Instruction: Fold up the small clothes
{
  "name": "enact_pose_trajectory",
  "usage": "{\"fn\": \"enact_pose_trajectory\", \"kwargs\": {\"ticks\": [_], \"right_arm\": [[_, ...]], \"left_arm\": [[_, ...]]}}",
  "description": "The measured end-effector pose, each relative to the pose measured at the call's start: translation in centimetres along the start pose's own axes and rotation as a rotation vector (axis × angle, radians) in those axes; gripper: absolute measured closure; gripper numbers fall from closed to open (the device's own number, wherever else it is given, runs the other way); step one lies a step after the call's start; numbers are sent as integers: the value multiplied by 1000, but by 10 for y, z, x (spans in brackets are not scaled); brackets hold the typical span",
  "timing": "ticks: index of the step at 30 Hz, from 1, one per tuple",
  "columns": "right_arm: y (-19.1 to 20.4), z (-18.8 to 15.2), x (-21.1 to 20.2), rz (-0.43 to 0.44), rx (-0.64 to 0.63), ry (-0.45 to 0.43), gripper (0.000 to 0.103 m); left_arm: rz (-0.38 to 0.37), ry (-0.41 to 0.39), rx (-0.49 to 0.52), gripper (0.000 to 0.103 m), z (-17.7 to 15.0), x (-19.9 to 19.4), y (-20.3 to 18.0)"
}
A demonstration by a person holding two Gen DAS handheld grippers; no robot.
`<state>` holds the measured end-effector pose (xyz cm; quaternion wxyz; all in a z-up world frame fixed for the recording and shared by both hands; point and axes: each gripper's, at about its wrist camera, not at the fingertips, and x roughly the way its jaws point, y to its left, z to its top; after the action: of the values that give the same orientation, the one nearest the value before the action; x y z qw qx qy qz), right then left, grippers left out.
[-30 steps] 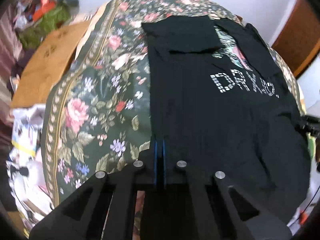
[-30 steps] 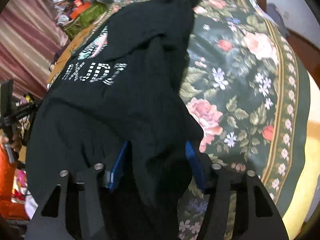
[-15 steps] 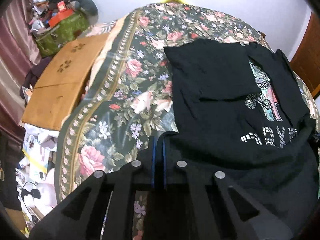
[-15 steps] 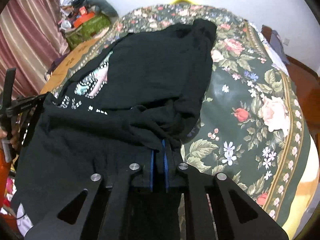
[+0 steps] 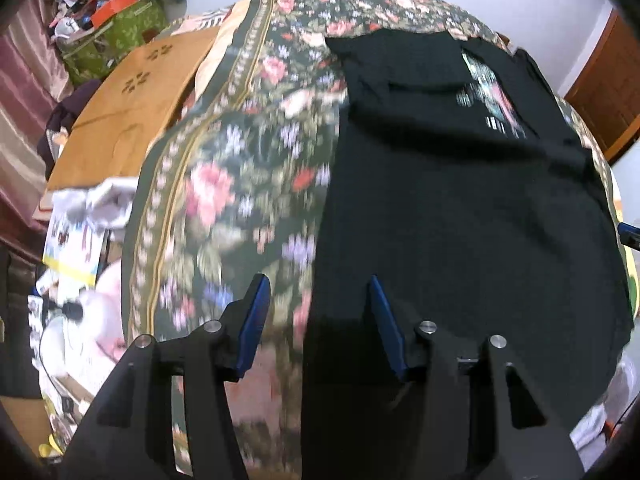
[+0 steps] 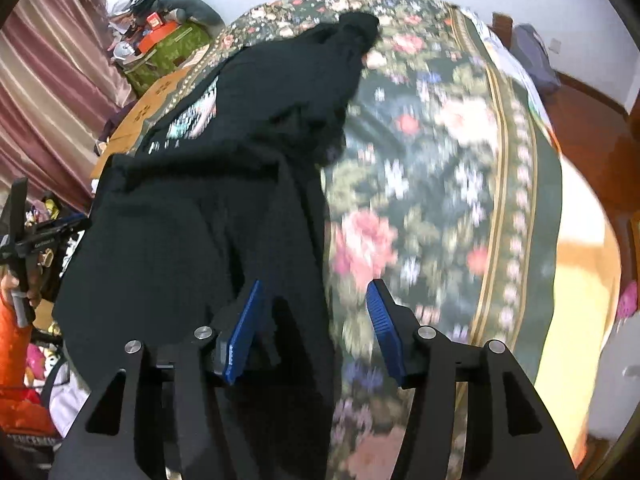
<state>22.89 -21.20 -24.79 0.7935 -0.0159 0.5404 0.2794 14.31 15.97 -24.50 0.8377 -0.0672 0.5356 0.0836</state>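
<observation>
Underneath, floral bedspread (image 5: 224, 184), black T-shirt (image 5: 460, 200); beside it, cardboard box (image 5: 136, 112), striped curtain (image 6: 48, 92)

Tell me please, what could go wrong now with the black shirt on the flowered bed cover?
1. The left gripper and right gripper are both opening, with the black shirt edge between their fingers but not pinched; cloth could catch on a blue pad and drag the fold open when they lift.
2. The shirt's right side lies bunched, so the next fold may come out uneven.
</observation>
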Motion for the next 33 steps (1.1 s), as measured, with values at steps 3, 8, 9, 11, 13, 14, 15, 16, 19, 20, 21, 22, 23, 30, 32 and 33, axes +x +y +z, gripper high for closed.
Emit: {"fn": "enact_pose_trajectory", "kwargs": {"ticks": [3,8,9,11,13,14,15,16,19,20,21,22,23,30,32,33], "right_arm": [[-4,-19,7,25,35,37,53],[-6,-46,15,44,67,61,49],[-8,-49,13,51,82,47,49],[-9,-52,12,77,94,41,47],[-6,-54,11,95,83,37,52],[-4,-55,10,107,78,33,60],[-1,-56,10,121,73,29,70],[4,-56,10,130,63,24,75],[15,-55,6,133,23,5,98],[19,-53,4,124,8,-17,98],[23,-50,2,122,-4,-33,98],[26,-47,-4,119,-19,-58,98],[27,-44,-10,113,-28,-79,98],[34,-9,-76,124,-66,-250,99],[40,3,-99,114,-88,-308,99],[43,9,-108,111,-95,-336,99]], "left_arm": [[3,3,-18,43,-21,-4,3],[-27,14,-93,34,-46,-12,15],[-37,19,-103,34,-48,-12,17],[-70,29,-130,35,-54,-12,21],[-116,33,-142,50,-57,-12,20],[-145,33,-145,57,-57,-13,19],[-161,31,-142,69,-57,-15,16],[-167,29,-131,83,-56,-17,12],[-144,28,-79,100,-54,-21,-3],[-123,16,-60,101,-53,-26,-8],[-126,10,-55,101,-52,-29,-10],[-123,-10,-50,101,-49,-36,-12],[-120,-32,-46,101,-46,-45,-13],[-138,-272,-21,101,-11,-134,-18],[-138,-354,-7,101,1,-163,-23],[-144,-392,-2,101,7,-177,-26]]}}
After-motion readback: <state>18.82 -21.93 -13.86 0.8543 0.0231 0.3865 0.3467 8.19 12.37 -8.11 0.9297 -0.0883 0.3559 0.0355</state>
